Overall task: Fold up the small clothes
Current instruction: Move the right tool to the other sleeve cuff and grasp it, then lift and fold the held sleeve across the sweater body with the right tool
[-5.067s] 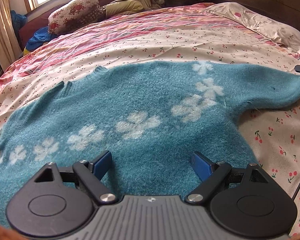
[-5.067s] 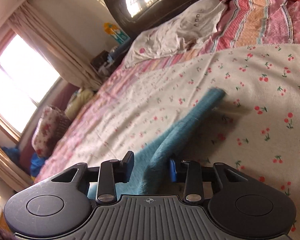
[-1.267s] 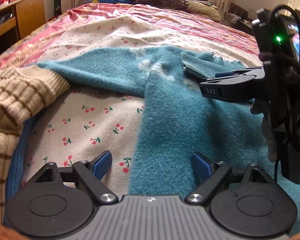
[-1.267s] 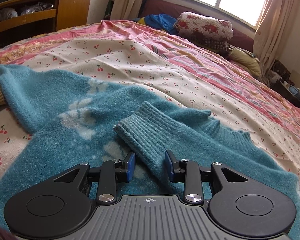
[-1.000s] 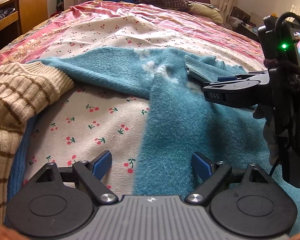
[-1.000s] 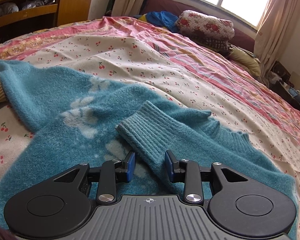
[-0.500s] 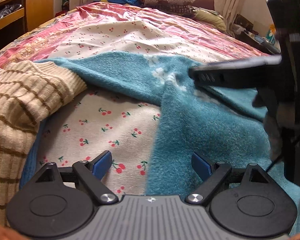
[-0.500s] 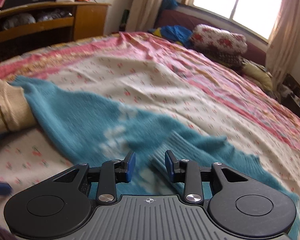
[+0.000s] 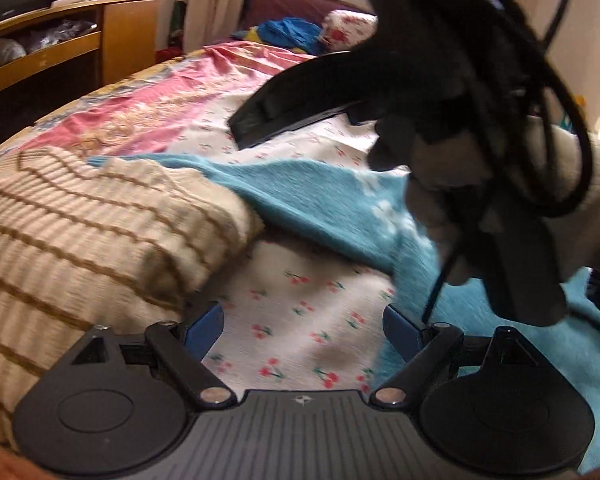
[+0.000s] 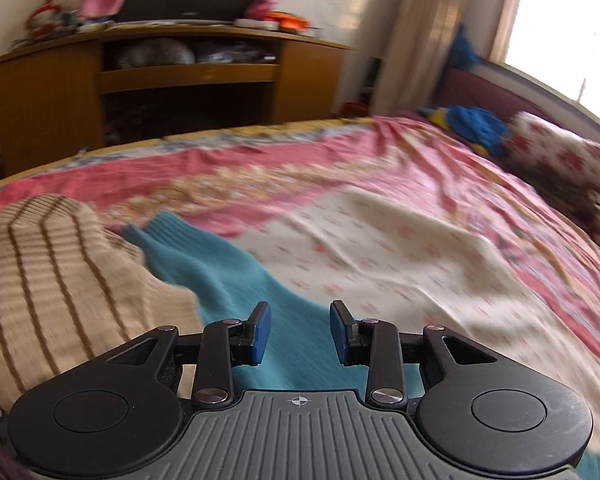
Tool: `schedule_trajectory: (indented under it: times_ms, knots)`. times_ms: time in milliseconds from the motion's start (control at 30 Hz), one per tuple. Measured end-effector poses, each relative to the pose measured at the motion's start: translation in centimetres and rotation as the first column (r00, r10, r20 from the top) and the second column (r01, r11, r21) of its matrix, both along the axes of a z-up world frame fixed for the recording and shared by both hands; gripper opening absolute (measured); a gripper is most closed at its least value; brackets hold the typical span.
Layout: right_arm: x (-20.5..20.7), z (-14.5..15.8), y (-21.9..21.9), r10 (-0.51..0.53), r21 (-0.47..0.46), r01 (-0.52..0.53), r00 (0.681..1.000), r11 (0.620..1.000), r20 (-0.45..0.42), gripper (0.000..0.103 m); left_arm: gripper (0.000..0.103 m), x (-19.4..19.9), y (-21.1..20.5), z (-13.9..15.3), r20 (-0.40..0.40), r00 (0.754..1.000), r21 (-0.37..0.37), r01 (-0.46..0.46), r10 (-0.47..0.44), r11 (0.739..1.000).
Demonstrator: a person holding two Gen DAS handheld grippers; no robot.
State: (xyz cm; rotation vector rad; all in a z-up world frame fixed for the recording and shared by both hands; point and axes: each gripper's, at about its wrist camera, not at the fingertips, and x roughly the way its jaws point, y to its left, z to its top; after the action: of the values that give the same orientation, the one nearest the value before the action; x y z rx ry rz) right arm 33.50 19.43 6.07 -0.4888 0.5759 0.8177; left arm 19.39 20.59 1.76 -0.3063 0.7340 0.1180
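With both the left gripper (image 9: 303,330) and right gripper (image 10: 299,332) open and empty, the next move looks like grasping the blue sweater's (image 10: 220,272) sleeve (image 10: 160,226) cuff at ten o'clock and folding it inward.

We see a teal sweater (image 9: 320,200) with white flowers, a cream brown-striped knit (image 9: 92,232), and a cherry-print sheet (image 9: 300,312).

Home bedroom, shown by a bed (image 10: 420,248) spread with floral bedsheet, wooden shelf unit (image 10: 160,80), curtained window (image 10: 560,28), pillow (image 10: 556,156)
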Motion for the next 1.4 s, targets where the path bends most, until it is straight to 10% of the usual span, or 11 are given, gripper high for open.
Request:
schedule_trajectory:
  times_ms: [333,700,900,1167,1400]
  knots:
    - [-0.8,-2.7,8.2,0.276,-0.134,-0.277,0.961,0.951,-0.027,0.040,0.092,-0.3,0.5,-0.5,0.019,0.999,0.010,0.025,-0.025,1.000]
    - [-0.7,-5.3,12.5,0.290,-0.222,-0.290,0.956,0.931,-0.035,0.039,0.092,-0.8,1.0,-0.7,0.033,0.999,-0.002,0.031,-0.031,1.000]
    - [-1.1,-5.2,12.8,0.285,-0.227,-0.286,0.958,0.931,-0.037,0.013,0.092,-0.6,0.5,-0.8,0.037,0.999,-0.003,0.021,-0.021,1.000]
    - [1.1,-0.2,7.8,0.133,0.043,-0.129,0.987,0.991,-0.093,0.009,0.092,-0.2,0.0,-1.1,0.069,0.997,0.008,0.030,-0.031,1.000]
    - [3.8,5.7,-2.8,-0.074,0.268,0.107,0.989,0.957,-0.131,0.009,0.093,-0.6,-0.9,-1.5,0.104,0.993,0.009,0.049,-0.050,0.999]
